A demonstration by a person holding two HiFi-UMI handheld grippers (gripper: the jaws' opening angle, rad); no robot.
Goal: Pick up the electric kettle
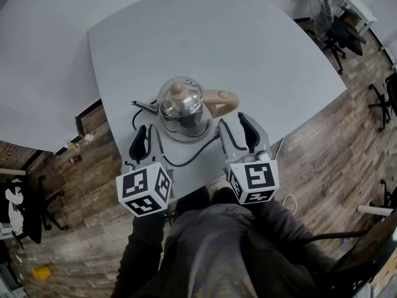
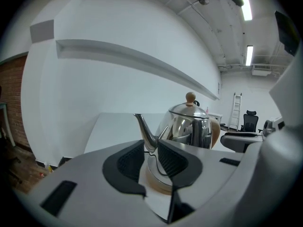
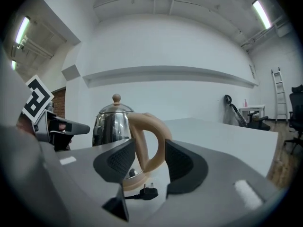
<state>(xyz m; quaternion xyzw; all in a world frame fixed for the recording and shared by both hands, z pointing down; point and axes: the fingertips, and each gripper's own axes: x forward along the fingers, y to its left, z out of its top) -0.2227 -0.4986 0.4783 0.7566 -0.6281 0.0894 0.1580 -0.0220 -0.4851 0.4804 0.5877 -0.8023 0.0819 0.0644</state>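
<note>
Since the head view looks steeply down, it shows the whole layout: the polished steel electric kettle with a beige handle and lid knob [image 1: 180,107] stands at the centre of the frame on the pale grey table [image 1: 248,54], near its lower edge. A black power cord [image 1: 186,161] curls on the table below the kettle. The left gripper [image 1: 147,140] sits at lower left of the kettle, the right gripper [image 1: 237,132] at lower right, just below the handle; neither touches the kettle.

From the left gripper view, the claw [image 2: 151,157] is parted by a narrow gap and grips nothing. The kettle [image 2: 189,126] stands beyond the tips, right of centre, on its round beige base [image 2: 156,181], with the thin steel spout [image 2: 144,131] lining up with the gap.

From the right gripper view, the claw [image 3: 151,160] is spread wide and empty. The kettle [image 3: 111,124] stands left of centre, its looped handle [image 3: 149,136] framed in the gap but beyond the pads. The cord's black plug [image 3: 147,192] lies on the table at lower centre.
</note>
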